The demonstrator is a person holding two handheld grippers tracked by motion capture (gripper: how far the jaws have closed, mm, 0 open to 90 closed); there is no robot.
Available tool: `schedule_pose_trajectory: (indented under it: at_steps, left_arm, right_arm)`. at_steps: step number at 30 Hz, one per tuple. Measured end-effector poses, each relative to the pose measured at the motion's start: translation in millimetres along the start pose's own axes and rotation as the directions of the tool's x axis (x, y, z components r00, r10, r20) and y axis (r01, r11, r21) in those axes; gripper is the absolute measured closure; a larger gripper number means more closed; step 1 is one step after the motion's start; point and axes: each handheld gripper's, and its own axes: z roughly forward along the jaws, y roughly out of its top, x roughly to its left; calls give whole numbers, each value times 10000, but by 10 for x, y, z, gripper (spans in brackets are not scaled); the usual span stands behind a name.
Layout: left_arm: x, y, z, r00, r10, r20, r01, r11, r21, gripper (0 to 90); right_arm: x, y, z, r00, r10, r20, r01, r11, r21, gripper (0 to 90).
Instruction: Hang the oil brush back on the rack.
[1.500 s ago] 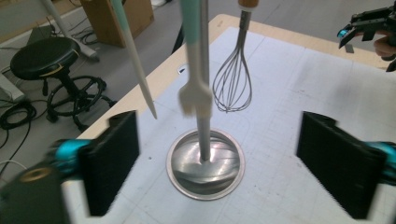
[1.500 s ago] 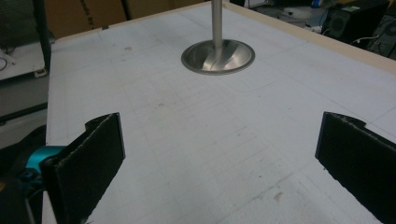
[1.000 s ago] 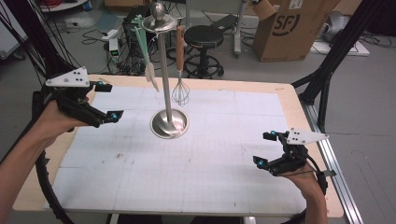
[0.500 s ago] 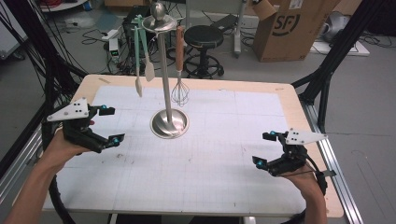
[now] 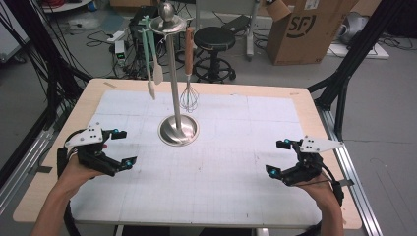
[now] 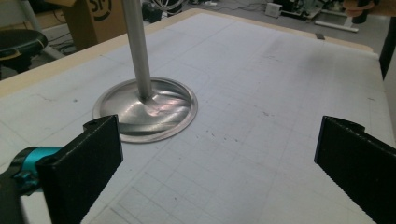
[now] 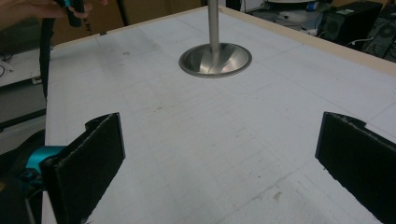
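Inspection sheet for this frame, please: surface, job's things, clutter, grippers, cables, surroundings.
Surface: white gridded mat on a wooden table, faint scuffs.
Job's things: steel utensil stand upright; whisk and two spatulas hang from it.
Clutter: nothing seen on the mat.
Grippers: left gripper and right gripper open, holding nothing.
Cables: black cable loops at the left wrist.
Surroundings: stool, cardboard box, floor cables.

stand (image 5: 178, 129): 1 | spatulas (image 5: 158, 73): 2 | whisk (image 5: 189, 97): 1 | claws (image 5: 123, 149): 2
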Motion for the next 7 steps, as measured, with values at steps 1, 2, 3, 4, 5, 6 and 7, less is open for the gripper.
schedule_pose_trajectory:
  at_steps: [1, 2, 3, 4, 5, 6, 7]
  left_arm:
    - [2, -10, 0, 10000, 1, -98, 0, 10000, 63, 17]
    - [2, -23, -4, 9999, -39, -149, 39, 10000, -12, 16]
    - [7, -35, -8, 9999, -20, -113, 20, 10000, -3, 17]
    - [6, -48, -7, 9999, -59, -128, 59, 10000, 9, 16]
    - [9, -57, -5, 9999, -85, -127, 87, 9999, 95, 17]
    - [10, -58, -5, 9999, -72, -139, 74, 9999, 155, 17]
    - [7, -56, -5, 9998, -72, -160, 74, 9999, 84, 16]
  right_arm:
    - [-6, 0, 4, 10000, 9, 2, -9, 10000, -40, 0]
    - [-11, -1, -1, 10000, -9, 14, 9, 10000, -3, 0]
    - [-9, -2, -5, 10000, 17, 37, -17, 10000, -2, 0]
    - [-11, -1, -5, 10000, -14, 23, 14, 10000, -62, 0]
    - [-10, 0, -10, 10000, 15, -12, -15, 10000, -72, 0]
    - [-14, -2, -13, 10000, -13, 0, 13, 10000, -86, 0]
    - [-15, -4, -14, 10000, -20, -9, 20, 10000, -88, 0]
